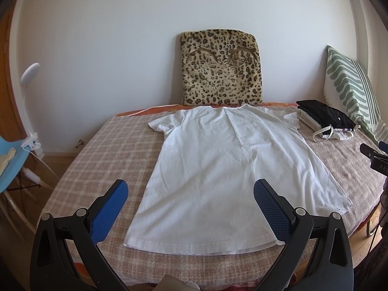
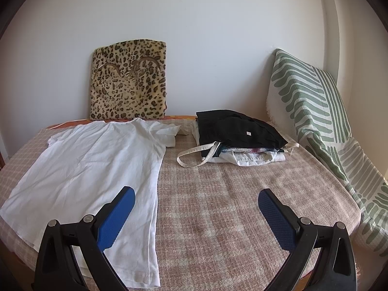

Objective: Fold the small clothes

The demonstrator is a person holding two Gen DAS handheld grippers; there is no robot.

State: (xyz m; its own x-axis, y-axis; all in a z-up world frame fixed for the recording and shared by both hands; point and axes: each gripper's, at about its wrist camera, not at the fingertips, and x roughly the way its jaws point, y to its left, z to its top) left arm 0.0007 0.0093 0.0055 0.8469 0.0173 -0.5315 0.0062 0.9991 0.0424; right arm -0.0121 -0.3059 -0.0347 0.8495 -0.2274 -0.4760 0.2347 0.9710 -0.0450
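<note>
**Shirt laid flat, no fold started**

I find the white shirt [image 1: 218,169] spread flat on the checked bed cover [image 1: 101,150], hem toward me and collar toward the wall. Both sleeves lie out to the sides. I see no fold line in it. The cloth shows light creases only.

My left gripper [image 1: 190,200] hangs above the hem end with its blue pads wide apart and nothing between them. One pad sits over the bare cover to the shirt's left, the other over the shirt's lower right part. I cannot tell whether either touches the cloth. My right gripper [image 2: 196,206] is likewise spread and empty. Its left pad hangs over the shirt's right edge; its right pad is over bare cover.

To the right of the shirt, near its right sleeve, lies a pile [image 2: 237,135] of clothes: a black garment on top, white pieces beneath, a strap trailing out toward the front. It looks stacked, so I judge those items are already done, though that is not certain.

A leopard cushion [image 1: 222,68] leans on the wall behind the collar. A green striped pillow [image 2: 315,121] stands at the right.

Assessment: the shirt is at its first step. Sleeve folds, side folds and the fold from hem to collar all remain, and then placing on the pile.
</note>
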